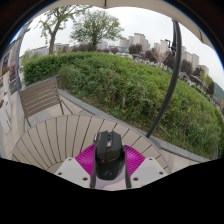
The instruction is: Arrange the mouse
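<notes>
A black computer mouse point(109, 154) sits between my gripper's fingers, held above a round wooden slatted table point(60, 135). The magenta pads point(86, 158) press against both sides of the mouse. My gripper point(109, 165) is shut on the mouse, which points forward away from me. The mouse's underside is hidden.
The table's curved edge runs ahead of the fingers. A wooden bench point(40, 98) stands to the left beyond the table. A dark pole point(173, 75) rises on the right. A grassy bank point(135, 85), trees and distant buildings lie beyond.
</notes>
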A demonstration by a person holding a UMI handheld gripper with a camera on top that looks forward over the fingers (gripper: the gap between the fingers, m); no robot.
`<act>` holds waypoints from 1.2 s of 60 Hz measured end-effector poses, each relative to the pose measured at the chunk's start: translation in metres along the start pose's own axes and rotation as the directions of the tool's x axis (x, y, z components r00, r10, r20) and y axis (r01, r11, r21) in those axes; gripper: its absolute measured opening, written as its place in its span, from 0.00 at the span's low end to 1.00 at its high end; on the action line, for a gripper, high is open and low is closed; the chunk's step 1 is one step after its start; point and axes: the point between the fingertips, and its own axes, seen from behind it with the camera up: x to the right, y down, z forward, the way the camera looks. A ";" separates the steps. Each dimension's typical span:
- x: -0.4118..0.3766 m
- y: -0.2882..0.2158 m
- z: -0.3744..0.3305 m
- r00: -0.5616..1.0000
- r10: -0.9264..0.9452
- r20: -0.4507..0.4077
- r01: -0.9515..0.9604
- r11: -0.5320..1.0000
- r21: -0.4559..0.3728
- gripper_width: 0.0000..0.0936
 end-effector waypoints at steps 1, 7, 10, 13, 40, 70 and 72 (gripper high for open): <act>0.007 0.006 0.004 1.000 0.006 -0.003 -0.006 1.000 -0.008 0.42; 0.030 0.039 0.046 1.000 0.008 -0.017 -0.009 0.997 -0.071 0.42; 0.029 0.063 0.061 1.000 0.024 -0.001 -0.024 0.995 -0.100 0.42; 0.023 0.084 0.074 0.999 0.043 0.029 -0.038 0.989 -0.141 0.42; 0.022 0.077 0.018 0.998 0.048 0.040 -0.042 0.989 -0.142 0.90; -0.036 0.102 -0.300 0.995 0.067 0.069 -0.057 0.989 -0.140 0.90; -0.041 0.109 -0.310 0.995 0.070 0.069 -0.060 0.988 -0.142 0.90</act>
